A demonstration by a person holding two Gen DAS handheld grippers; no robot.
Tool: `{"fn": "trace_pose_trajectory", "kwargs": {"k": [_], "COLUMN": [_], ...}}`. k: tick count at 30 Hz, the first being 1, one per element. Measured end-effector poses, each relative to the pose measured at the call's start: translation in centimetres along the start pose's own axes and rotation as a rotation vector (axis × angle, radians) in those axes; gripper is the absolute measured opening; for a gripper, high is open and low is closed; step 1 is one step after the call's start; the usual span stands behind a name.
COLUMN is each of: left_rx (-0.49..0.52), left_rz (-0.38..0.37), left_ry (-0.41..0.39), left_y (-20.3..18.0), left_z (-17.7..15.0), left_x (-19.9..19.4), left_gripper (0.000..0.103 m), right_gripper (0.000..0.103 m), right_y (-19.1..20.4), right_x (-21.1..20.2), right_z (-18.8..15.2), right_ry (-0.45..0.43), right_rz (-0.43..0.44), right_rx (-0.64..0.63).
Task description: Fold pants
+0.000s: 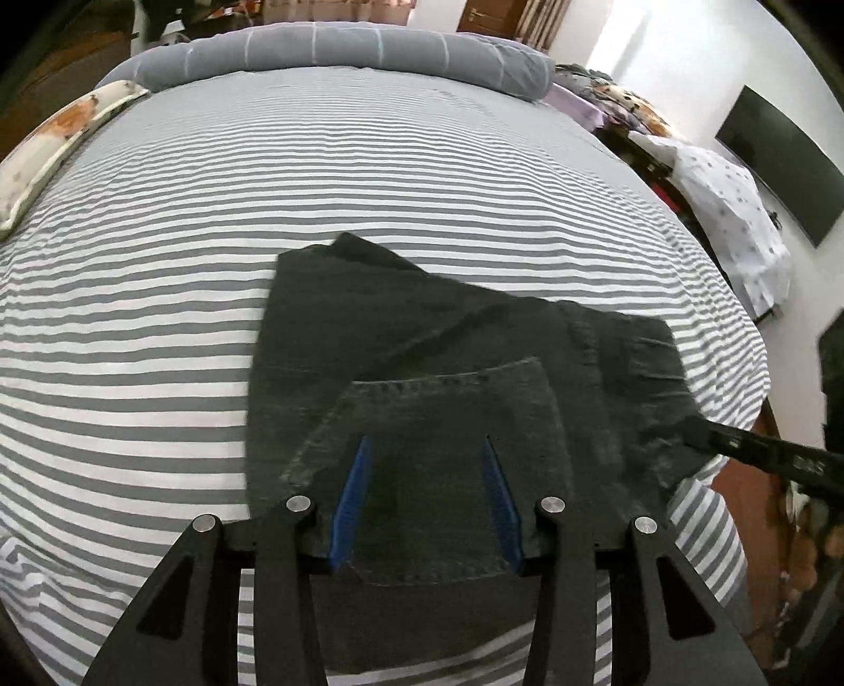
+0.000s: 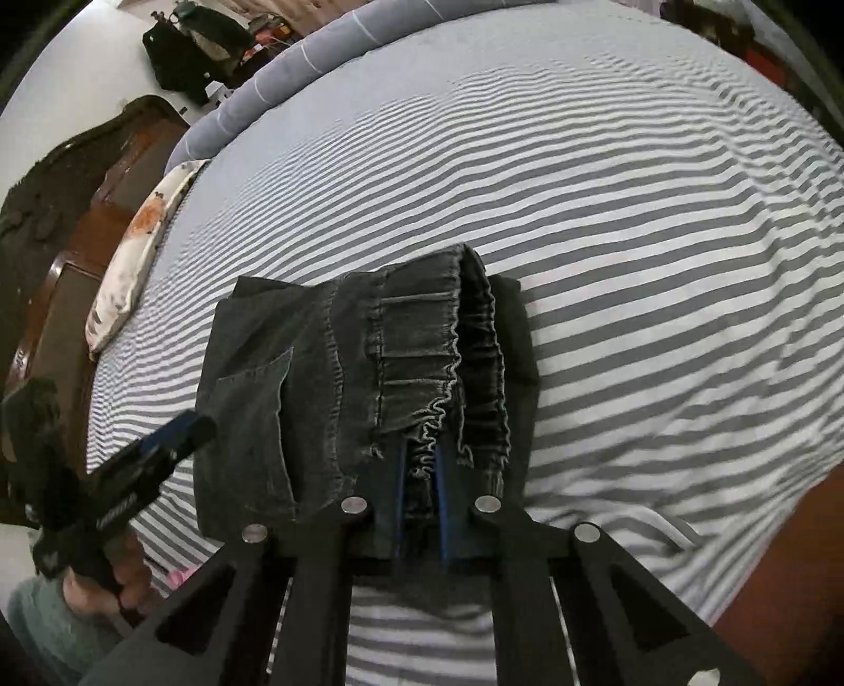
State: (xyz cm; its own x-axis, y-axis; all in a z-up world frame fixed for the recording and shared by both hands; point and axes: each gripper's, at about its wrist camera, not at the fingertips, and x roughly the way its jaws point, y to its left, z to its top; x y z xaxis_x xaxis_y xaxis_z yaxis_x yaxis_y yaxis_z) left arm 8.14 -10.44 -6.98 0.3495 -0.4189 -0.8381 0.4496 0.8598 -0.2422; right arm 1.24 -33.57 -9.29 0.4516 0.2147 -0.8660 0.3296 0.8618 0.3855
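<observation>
Dark grey denim pants (image 1: pixel 432 343) lie folded into a compact stack on the striped bed. My left gripper (image 1: pixel 427 448) is open, its blue pads spread over the back pocket (image 1: pixel 448 417), just above the fabric. In the right wrist view the pants (image 2: pixel 337 369) show their elastic waistband (image 2: pixel 448 359) on top. My right gripper (image 2: pixel 420 454) is shut on the gathered waistband edge. The right gripper also shows in the left wrist view (image 1: pixel 749 443) at the stack's right edge, and the left gripper shows in the right wrist view (image 2: pixel 158 438) at the stack's left side.
The bed has a grey-and-white striped sheet (image 1: pixel 264 174). A rolled grey quilt (image 1: pixel 343 47) lies along the far end, a floral pillow (image 1: pixel 47 153) at the left. Clothes (image 1: pixel 738 211) and a dark screen (image 1: pixel 780 163) are on the right. A wooden headboard (image 2: pixel 89 221) stands at the left.
</observation>
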Motion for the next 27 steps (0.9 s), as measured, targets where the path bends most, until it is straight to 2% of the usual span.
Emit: {"fn": "trace_pose_trajectory", "kwargs": {"k": [3,9,13,14,16,17,18,20,22,27], "left_rx": [-0.002,0.07,0.156,0.164,0.157,0.142,0.121,0.058,-0.003,-0.171], "left_rz": [-0.004,0.006,0.071,0.084,0.071,0.035,0.001,-0.056,-0.092,-0.157], "left_ry": [0.0,0.095,0.127,0.132,0.127,0.119,0.11,0.079,0.056,0.055], "left_y": [0.6,0.3,-0.6,-0.7,-0.7,-0.5,-0.2,1.0,2.6,7.9], "left_z": [-0.1,-1.6,-2.4,-2.4,-2.1,-1.9,-1.7,-1.1,-0.5,0.1], "left_x": [0.0,1.3,2.5,2.7,2.3,1.8,1.4,0.3,-0.5,-0.3], "left_gripper": [0.045,0.045,0.045,0.045,0.045,0.045,0.045,0.048,0.053,0.053], "right_gripper": [0.008,0.008,0.009,0.015,0.021,0.032,0.048,0.063,0.063,0.067], "right_y": [-0.4,-1.4,-1.6,-1.6,-1.8,-2.3,-2.8,-3.7,-5.1,-8.8], "right_x": [0.2,1.6,3.2,3.4,3.3,2.9,2.5,1.9,1.9,4.3], "right_z": [-0.6,-1.6,-1.3,-1.2,-1.0,-0.8,-0.6,-0.2,0.4,1.3], "right_ry": [0.021,0.068,0.104,0.101,0.105,0.096,0.081,0.06,0.062,0.123], "right_rz": [-0.038,-0.072,-0.084,-0.074,-0.015,0.046,0.086,0.139,0.187,0.316], "right_rx": [-0.004,0.014,-0.001,0.0,0.02,0.039,0.051,0.066,0.078,0.161]}}
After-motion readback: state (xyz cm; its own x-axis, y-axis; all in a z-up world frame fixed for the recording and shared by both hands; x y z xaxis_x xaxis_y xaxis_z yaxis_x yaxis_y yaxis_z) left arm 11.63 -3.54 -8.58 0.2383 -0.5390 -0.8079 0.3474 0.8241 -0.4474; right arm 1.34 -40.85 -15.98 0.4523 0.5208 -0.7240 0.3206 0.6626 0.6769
